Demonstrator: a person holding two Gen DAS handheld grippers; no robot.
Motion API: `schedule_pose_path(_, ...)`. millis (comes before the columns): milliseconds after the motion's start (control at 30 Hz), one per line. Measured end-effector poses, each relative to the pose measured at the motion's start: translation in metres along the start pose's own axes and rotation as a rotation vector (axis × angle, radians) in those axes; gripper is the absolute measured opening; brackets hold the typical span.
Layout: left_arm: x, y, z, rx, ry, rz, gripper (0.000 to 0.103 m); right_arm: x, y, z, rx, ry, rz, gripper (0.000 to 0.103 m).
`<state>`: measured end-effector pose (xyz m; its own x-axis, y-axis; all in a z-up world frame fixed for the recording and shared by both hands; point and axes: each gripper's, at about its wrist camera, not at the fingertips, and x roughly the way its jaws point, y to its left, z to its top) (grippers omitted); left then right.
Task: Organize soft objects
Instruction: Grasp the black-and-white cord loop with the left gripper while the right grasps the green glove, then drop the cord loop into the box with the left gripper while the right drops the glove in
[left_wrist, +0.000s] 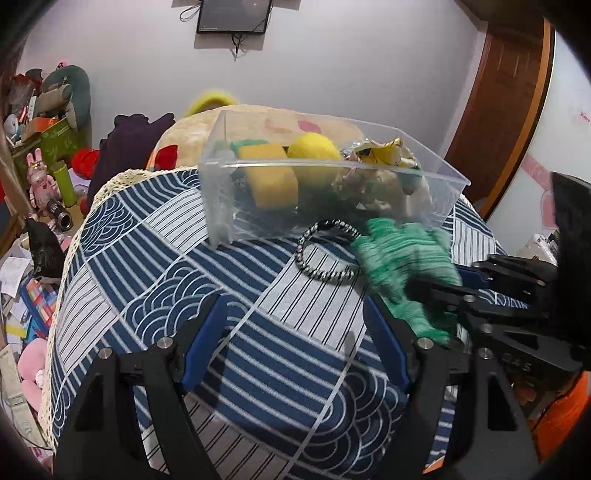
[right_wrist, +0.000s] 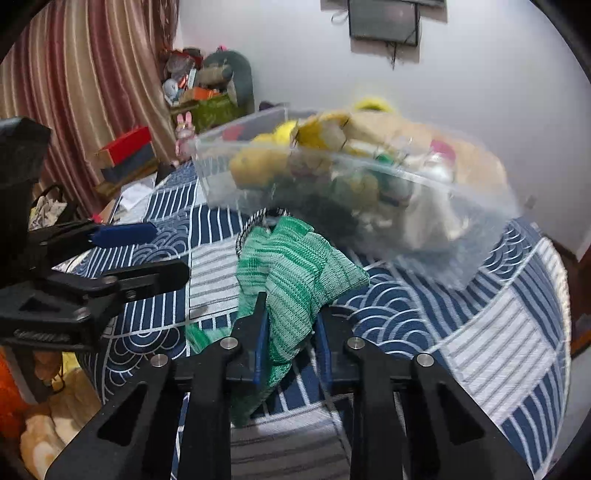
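Right now your right gripper (right_wrist: 290, 325) is clamped on the green cloth (right_wrist: 295, 266), which lies on the blue patterned cover (left_wrist: 184, 266) just in front of the clear bin (left_wrist: 436, 206). Your left gripper (left_wrist: 295, 332) hovers with jaws wide apart, holding nothing. A striped band (left_wrist: 325, 251) sits beside the cloth.

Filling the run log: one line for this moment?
right gripper: shut on green knit cloth | left gripper: open | clear bin: holds soft items | striped band: on table
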<state>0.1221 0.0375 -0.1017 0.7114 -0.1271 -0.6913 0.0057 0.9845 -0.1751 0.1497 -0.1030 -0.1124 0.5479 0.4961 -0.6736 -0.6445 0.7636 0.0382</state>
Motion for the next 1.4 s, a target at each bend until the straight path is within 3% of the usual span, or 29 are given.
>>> schedule_pose_path(300, 0.023, -0.018, 0.02, 0.028, 0.037, -0.025, 0.076, -0.037, -0.031, -0.004, 0.085, -0.103, -0.06, 0.019)
schedule_pose_path(600, 0.058, -0.033, 0.033, 0.031, 0.12, -0.026, 0.076, -0.052, -0.04, -0.01, 0.115, -0.146, -0.075, 0.019)
schedule_pose_path(700, 0.069, -0.03, 0.035, 0.006, 0.155, -0.037, 0.069, -0.053, -0.039, -0.012, 0.109, -0.15, -0.077, 0.019)
schedule_pose_path(867, 0.07, -0.03, 0.035, 0.026, 0.129, -0.021, 0.042, -0.052, -0.041, -0.013, 0.115, -0.151, -0.067, 0.019)
schedule_pose_path(1033, 0.068, -0.027, 0.034, 0.018, 0.11, -0.018, 0.024, -0.056, -0.042, -0.012, 0.12, -0.159, -0.07, 0.019)
schedule_pose_path(1200, 0.058, -0.022, 0.028, 0.016, 0.095, -0.018, 0.02, -0.06, -0.041, -0.011, 0.118, -0.169, -0.075, 0.019)
schedule_pose_path(1400, 0.027, -0.024, 0.018, 0.058, 0.021, 0.014, 0.02, -0.069, -0.04, -0.008, 0.113, -0.196, -0.087, 0.019)
